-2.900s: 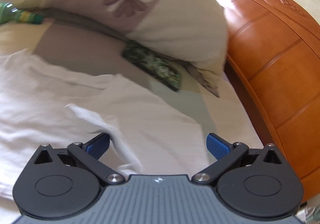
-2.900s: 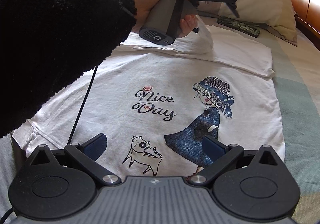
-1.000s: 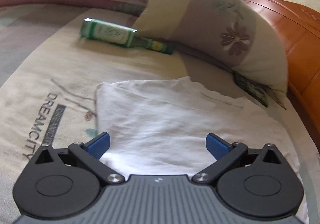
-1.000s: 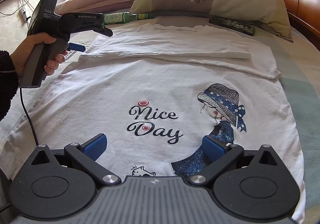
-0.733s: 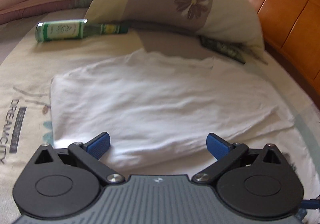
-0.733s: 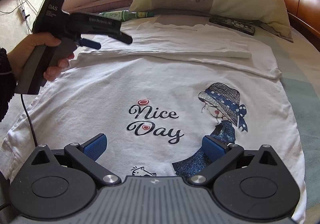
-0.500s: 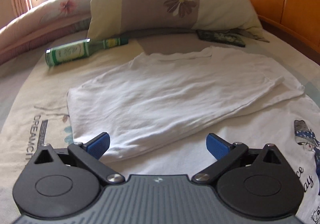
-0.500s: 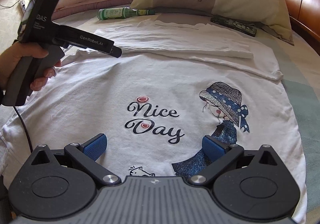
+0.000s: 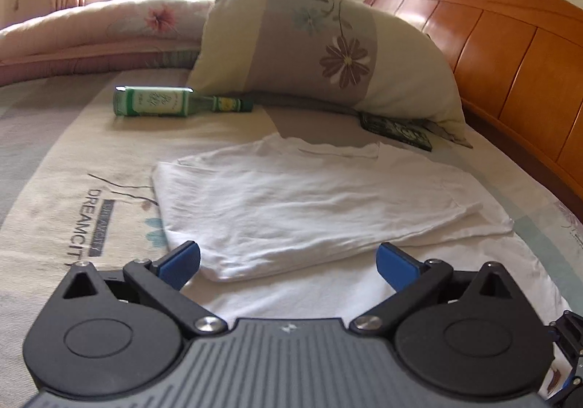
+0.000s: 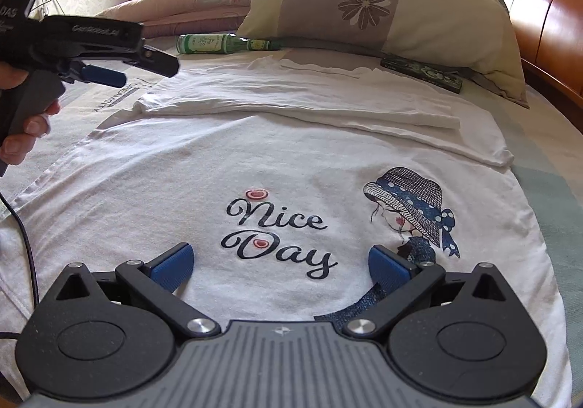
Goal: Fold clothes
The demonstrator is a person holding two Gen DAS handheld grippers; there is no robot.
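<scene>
Bed: carries everything; wooden headboard on the right.
T-shirt: white, spread flat on the bed, "Nice Day" print up, far part folded back over itself.
Pillow: flowered, leaning at the headboard, beyond the shirt.
Quilt: rolled under the window.
Left gripper: jaws wide, empty, above the shirt's left edge.
Right gripper: jaws wide, empty, over the print.
Green bottle: lying beside the pillow.
Dark flat case: partly under the pillow.
</scene>
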